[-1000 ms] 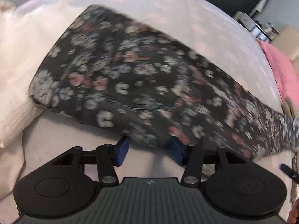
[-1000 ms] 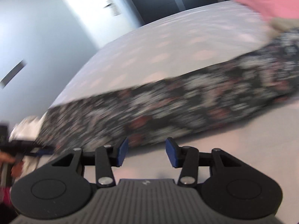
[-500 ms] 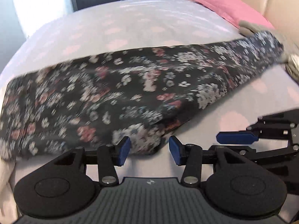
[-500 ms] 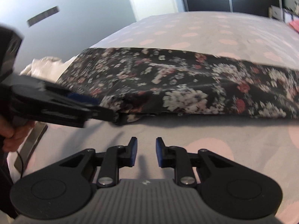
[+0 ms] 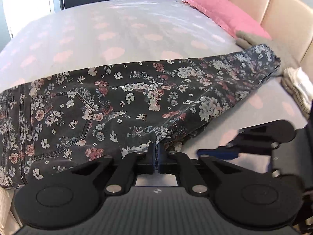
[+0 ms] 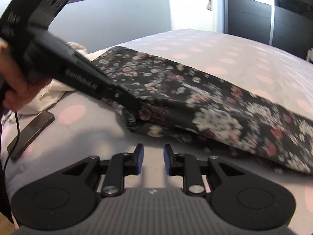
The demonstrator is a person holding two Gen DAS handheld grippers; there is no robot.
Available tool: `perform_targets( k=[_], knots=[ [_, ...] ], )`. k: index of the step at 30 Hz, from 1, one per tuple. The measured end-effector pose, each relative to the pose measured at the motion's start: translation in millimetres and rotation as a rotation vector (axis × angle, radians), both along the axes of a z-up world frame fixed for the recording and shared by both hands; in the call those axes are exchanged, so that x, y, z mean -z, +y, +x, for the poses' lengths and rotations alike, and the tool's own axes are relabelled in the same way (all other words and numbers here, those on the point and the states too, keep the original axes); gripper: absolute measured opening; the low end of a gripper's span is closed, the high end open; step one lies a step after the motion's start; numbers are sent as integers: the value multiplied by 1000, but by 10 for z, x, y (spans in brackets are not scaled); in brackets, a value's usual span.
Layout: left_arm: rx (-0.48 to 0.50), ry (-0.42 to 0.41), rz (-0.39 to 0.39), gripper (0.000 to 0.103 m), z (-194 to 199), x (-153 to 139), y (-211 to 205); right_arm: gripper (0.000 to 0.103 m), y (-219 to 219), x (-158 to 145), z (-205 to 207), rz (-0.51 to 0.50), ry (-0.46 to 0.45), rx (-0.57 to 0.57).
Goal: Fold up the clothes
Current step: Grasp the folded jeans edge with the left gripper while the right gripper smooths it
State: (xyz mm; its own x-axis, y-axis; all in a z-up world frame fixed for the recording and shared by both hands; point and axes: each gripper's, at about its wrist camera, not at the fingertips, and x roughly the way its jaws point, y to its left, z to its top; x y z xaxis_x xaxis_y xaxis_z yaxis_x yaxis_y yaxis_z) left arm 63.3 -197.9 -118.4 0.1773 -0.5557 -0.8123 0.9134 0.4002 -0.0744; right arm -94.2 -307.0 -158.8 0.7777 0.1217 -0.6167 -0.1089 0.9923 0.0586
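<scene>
Left wrist view: floral trousers (image 5: 137, 101) spread lengthwise across bed (image 5: 127, 29), back pocket showing at left, leg end reaching toward pink pillow (image 5: 225, 17) and beige headboard (image 5: 273, 5). Left gripper (image 5: 156, 152) clamped tight on near edge of dark flowered fabric, blue pads pressed together with cloth pinched between. Right gripper (image 5: 219, 153) blurred at right of same view, just beside trousers' hem edge, off the cloth. Folded pale textiles (image 5: 299, 86) stacked at far right near headboard.

Right wrist view: right gripper (image 6: 153, 158) with fingers parted, nothing between blue pads, hovering over polka-dot sheet just short of trousers (image 6: 195, 101). Left gripper (image 6: 135, 105) seen from side, gripped by person's hand (image 6: 17, 90), biting into bunched fabric edge. Phone (image 6: 31, 129) lying flat on sheet at left, cable running over it. Cream cloth (image 6: 56, 90) heaped behind hand, closed door (image 6: 193, 5) beyond bed.
</scene>
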Motion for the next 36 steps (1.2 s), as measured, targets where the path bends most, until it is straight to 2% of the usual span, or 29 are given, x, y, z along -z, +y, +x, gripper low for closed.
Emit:
perform_targets(
  k=[5, 9, 11, 14, 16, 17, 18, 20, 22, 24, 28, 31, 35, 36],
  knots=[
    [12, 43, -12, 0, 56, -47, 50, 25, 157, -17, 198, -75, -20, -66],
    [12, 53, -19, 0, 61, -53, 69, 25, 156, -18, 342, -52, 0, -110],
    [17, 57, -20, 0, 61, -57, 75, 26, 196, -29, 350, -52, -20, -146],
    [25, 58, -21, 0, 54, -68, 77, 32, 284, 21, 432, -128, -7, -146],
    [28, 59, -21, 0, 54, -69, 77, 36, 256, 70, 515, -130, 19, -120],
    [28, 61, -22, 1, 60, -65, 80, 33, 255, 81, 505, -115, 24, -124],
    [24, 63, -26, 2, 69, -59, 90, 17, 258, 91, 490, -100, 28, -130],
    [12, 67, -33, 6, 90, -48, 110, 11, 262, 110, 459, -69, 37, -142],
    [-12, 73, -24, 10, 139, -35, 131, 8, 267, 129, 428, -38, 45, -154],
    [-47, 80, -4, 24, 208, 2, 145, 8, 288, 189, 395, -22, 70, -155],
    [-142, 90, 88, 25, 379, 172, 198, 8, 350, 239, 311, -35, 89, -145],
    [-228, 77, 150, 25, 510, 269, 318, 2, 314, 227, 256, -3, 123, -154],
    [-333, 105, 111, 26, 630, 222, 618, 3, 316, 147, 117, -8, 131, -133],
    [-373, 119, 87, 31, 668, 195, 708, 6, 302, 101, 65, -17, 129, -120]
  ],
)
